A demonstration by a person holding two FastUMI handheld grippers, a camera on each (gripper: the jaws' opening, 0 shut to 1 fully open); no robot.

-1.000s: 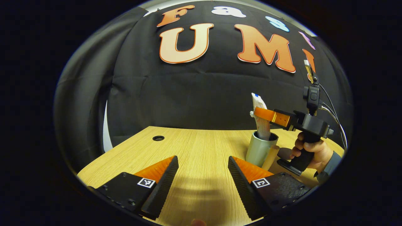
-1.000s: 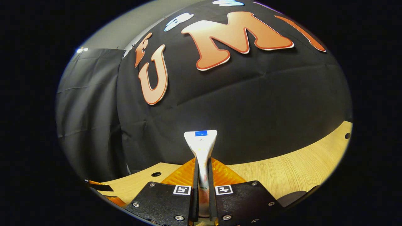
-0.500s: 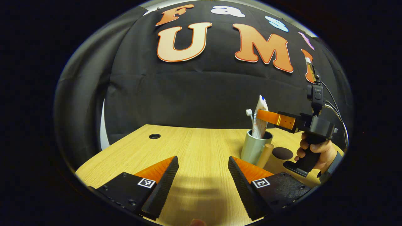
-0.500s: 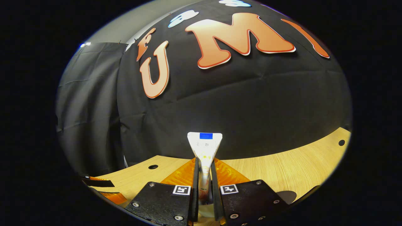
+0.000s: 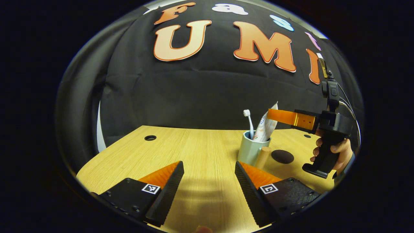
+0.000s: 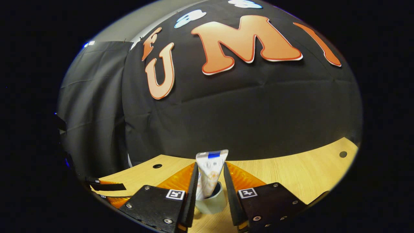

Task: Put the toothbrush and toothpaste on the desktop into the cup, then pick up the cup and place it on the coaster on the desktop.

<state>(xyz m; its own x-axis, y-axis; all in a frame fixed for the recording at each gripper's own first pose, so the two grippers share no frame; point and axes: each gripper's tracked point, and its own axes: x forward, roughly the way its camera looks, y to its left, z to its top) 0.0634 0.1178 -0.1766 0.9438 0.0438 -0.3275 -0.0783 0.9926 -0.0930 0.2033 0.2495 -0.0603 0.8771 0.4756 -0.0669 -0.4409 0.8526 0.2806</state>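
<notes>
Both jaws parted, empty; one toothbrush (image 5: 248, 121), one toothpaste (image 6: 209, 171) in one cup (image 5: 250, 152).

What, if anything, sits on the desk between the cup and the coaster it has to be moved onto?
Nothing visible. In the left gripper view the cup, holding toothbrush and toothpaste, stands beside the dark coaster, with its wooden handle pointing that way. The right gripper hovers above the cup.

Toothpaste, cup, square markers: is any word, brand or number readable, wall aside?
Toothpaste: there is print, but it is too small and blurred to read.
Square markers: black-and-white patterns, no letters or numbers.
Cup: no text seen.
Nothing is readable.
</notes>
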